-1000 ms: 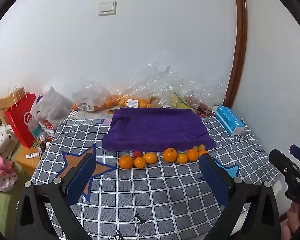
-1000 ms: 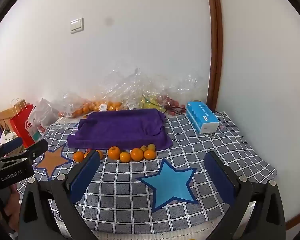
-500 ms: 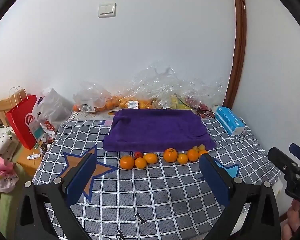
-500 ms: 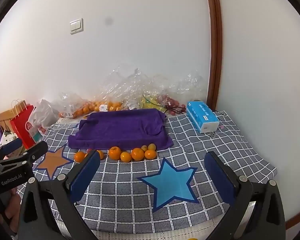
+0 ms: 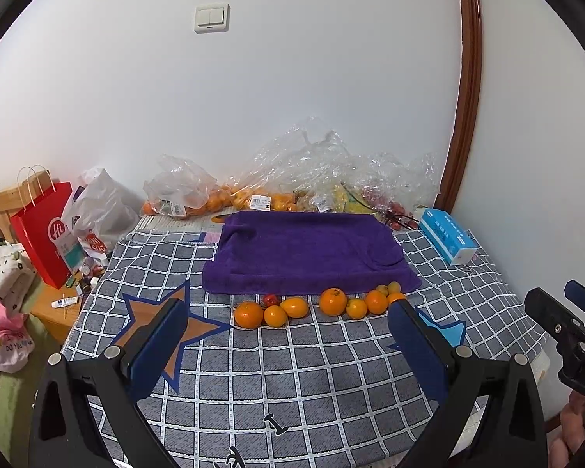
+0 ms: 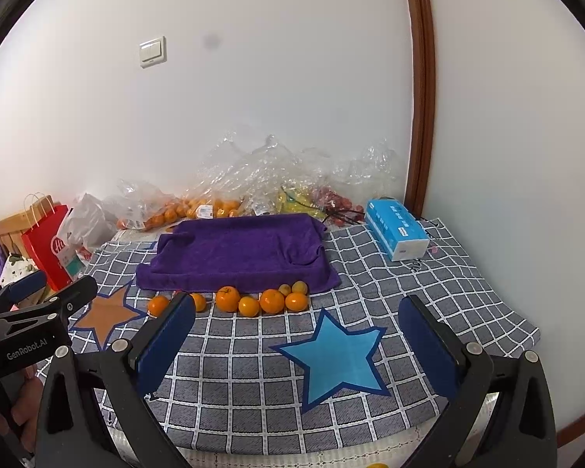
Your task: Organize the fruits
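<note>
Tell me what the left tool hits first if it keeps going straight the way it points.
Probably the row of oranges at the near edge of the purple towel. The left tool is open, with only checked cloth before them; depth is uncertain.

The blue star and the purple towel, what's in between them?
A row of oranges on the checked cloth, between blue star and purple towel; right wrist view.

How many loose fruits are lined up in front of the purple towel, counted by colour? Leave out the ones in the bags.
Orange fruits: 7 (one is partly behind a gripper finger)
Small yellowish fruits: 2
Small red fruit: 1
Total: 10
</note>
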`<state>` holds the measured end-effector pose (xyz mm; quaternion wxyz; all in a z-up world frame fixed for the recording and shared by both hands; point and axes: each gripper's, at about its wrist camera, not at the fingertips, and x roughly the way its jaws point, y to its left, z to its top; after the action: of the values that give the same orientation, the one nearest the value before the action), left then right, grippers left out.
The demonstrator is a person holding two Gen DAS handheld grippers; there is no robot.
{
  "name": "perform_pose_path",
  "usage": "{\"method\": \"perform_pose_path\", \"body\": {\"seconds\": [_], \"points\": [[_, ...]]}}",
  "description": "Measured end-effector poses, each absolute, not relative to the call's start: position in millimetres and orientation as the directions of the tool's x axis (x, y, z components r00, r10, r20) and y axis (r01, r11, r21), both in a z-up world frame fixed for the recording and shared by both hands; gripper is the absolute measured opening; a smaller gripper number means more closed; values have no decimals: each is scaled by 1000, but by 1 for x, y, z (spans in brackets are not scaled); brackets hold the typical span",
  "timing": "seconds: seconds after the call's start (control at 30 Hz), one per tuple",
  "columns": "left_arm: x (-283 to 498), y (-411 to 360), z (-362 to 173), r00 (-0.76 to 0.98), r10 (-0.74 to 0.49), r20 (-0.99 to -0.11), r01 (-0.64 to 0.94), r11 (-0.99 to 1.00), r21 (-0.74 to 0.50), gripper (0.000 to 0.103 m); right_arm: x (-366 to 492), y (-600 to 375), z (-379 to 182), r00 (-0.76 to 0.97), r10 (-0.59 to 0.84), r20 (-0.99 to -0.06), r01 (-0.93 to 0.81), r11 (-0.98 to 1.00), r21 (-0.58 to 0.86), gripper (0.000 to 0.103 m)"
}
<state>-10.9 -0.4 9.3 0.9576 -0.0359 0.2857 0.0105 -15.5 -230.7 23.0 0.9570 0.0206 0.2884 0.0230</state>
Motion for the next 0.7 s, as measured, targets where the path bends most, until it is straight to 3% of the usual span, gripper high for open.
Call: {"method": "perform_pose_path", "body": {"seconds": [0.7], "points": [[-14, 1, 11, 836, 0, -549, -42, 997, -65, 103, -17, -225, 23, 834, 64, -548, -43, 998, 51, 102]]}}
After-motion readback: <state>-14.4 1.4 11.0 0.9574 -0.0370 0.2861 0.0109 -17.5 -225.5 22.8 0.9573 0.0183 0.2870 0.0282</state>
